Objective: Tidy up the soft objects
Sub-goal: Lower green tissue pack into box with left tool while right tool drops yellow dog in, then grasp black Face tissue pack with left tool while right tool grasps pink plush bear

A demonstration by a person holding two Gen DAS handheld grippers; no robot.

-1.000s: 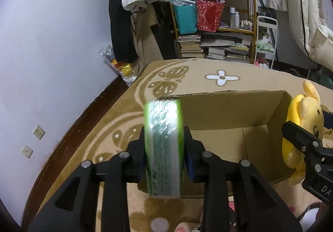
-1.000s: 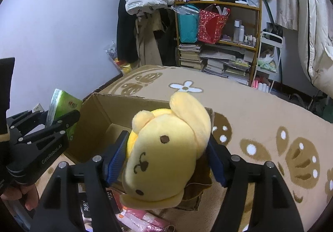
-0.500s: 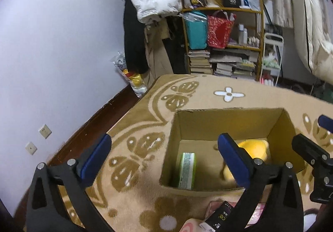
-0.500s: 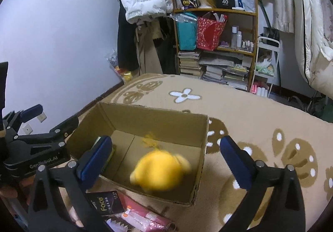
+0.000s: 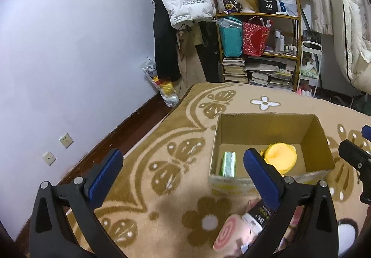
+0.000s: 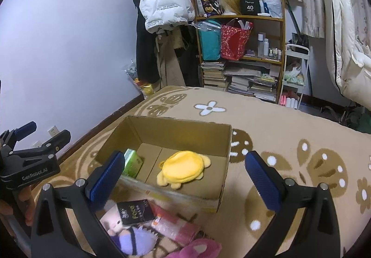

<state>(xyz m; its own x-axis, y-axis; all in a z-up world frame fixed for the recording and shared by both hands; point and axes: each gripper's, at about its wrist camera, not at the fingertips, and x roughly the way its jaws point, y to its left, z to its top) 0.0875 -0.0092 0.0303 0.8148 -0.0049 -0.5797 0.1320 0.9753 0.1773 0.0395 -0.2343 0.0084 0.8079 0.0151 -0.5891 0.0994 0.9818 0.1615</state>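
1. Both sets of tongs stand fully apart with nothing between the pads: the left tongs hang over the patterned rug, and the right tongs sit over the near edge of the cardboard box.
2. Two soft things already lie on the box floor: the green tissue pack on its edge in the near left corner, and the yellow plush flat in the middle, just right of the pack.
3. The things yet to be sorted lie on the rug at the near side of the box, below the tongs: a pink swirl plush, a purple plush, a magenta plush, a black packet and a pink wrapped packet.
4. The pink swirl plush lies below and slightly right of the left tongs, with its round swirl end turned toward the camera; its long axis appears to run away toward the box.
5. The purple plush lies near the right tongs' left finger and the magenta plush nearer the middle; the frame edge cuts off both, so their long axes cannot be told.
6. Judged from this, the right hand is nearer the heap, and either hand would have to draw back toward the near side and dip to reach it.
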